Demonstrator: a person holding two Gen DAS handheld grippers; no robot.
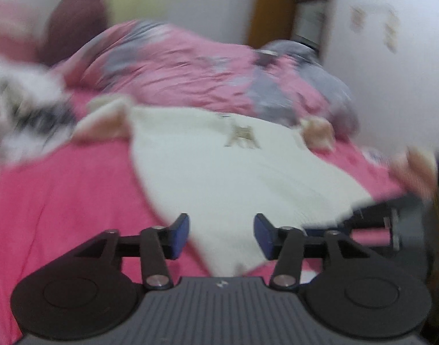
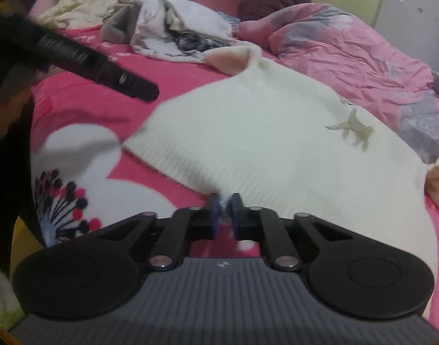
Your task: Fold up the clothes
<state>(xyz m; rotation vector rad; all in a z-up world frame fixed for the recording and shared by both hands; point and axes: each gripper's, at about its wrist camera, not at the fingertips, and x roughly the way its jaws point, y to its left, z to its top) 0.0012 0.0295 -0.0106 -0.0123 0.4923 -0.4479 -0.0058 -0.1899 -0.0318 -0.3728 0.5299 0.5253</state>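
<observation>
- white sweater [image 2: 277, 143] is spread flat on my pink bedsheet [image 2: 84, 100]
- my right gripper [image 2: 223, 211] is pinched onto its near hem
- left gripper [image 1: 221, 234] hangs wide open over the hem, holding nothing

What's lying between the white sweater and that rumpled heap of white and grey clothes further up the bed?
Mostly bare pink bedsheet. In the right wrist view, the white sweater has a pink-lined cuff reaching up nearly to the heap.
</observation>
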